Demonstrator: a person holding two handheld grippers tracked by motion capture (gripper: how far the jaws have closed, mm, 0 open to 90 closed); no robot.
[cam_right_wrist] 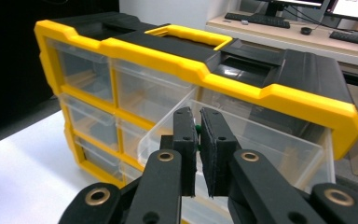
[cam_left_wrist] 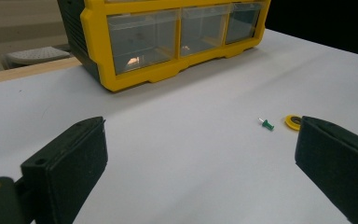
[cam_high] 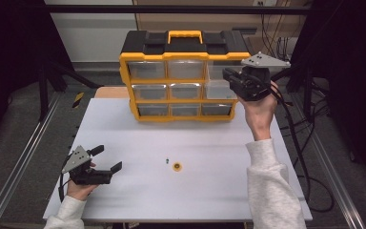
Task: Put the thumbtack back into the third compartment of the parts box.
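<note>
The right gripper (cam_high: 232,78) is raised off the table at the upper right corner of the yellow and black drawer cabinet (cam_high: 183,76), held from below by a hand (cam_high: 259,107) whose forearm in a pale sleeve rises steeply from the near edge of the table (cam_high: 209,191). Its jaws point left toward the cabinet and are nearly closed, pinching a small green pin (cam_right_wrist: 198,136) that peeks out between the pads, just above the pulled-out top right drawer (cam_right_wrist: 242,140). The left gripper (cam_high: 106,160) rests low near the table's front left corner, the hand (cam_high: 81,187) beneath it, jaws pointing right and spread wide with nothing between them. Ahead of it on the white surface lie a second green pushpin (cam_left_wrist: 266,124) and, just beside it, a small yellow ring (cam_left_wrist: 292,122), both well apart from the cabinet.
</note>
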